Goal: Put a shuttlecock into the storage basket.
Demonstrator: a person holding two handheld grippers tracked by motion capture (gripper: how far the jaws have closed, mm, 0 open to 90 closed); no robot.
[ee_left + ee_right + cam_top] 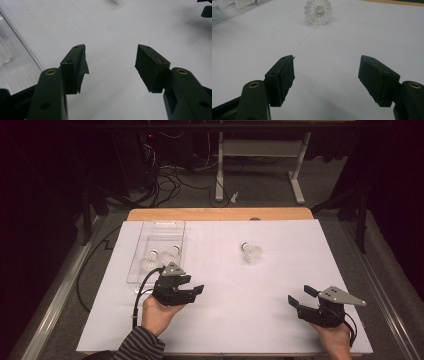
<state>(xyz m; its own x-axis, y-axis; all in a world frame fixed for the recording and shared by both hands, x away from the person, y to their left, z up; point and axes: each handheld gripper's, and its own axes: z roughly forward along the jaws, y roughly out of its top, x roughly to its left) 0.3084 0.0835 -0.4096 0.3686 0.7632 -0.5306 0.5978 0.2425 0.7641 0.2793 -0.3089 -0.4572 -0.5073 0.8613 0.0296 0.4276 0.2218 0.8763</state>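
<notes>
While the high view looks down on the white table (225, 320), the left gripper (192, 285) sits with its jaws spread wide and nothing between them, just beside the near end of a clear tray (150, 232) that holds two shuttlecocks (159, 259) close behind and to the left of it. A third shuttlecock (251, 252) lies loose on the sheet, ahead of this gripper and off to its right, well apart from it. The right gripper (300, 296) rests low over the sheet with its jaws also standing wide and empty, the loose shuttlecock ahead of it and to its left. From the left gripper view, the two black pads (150, 66) stand far apart over bare white sheet, touching nothing, with the tray's clear wall (22, 42) to their left. From the right gripper view, the pads (283, 77) are likewise spread wide and hold nothing; the loose shuttlecock (318, 12) lies straight ahead, well beyond the tips, its open feather skirt facing the camera.
</notes>
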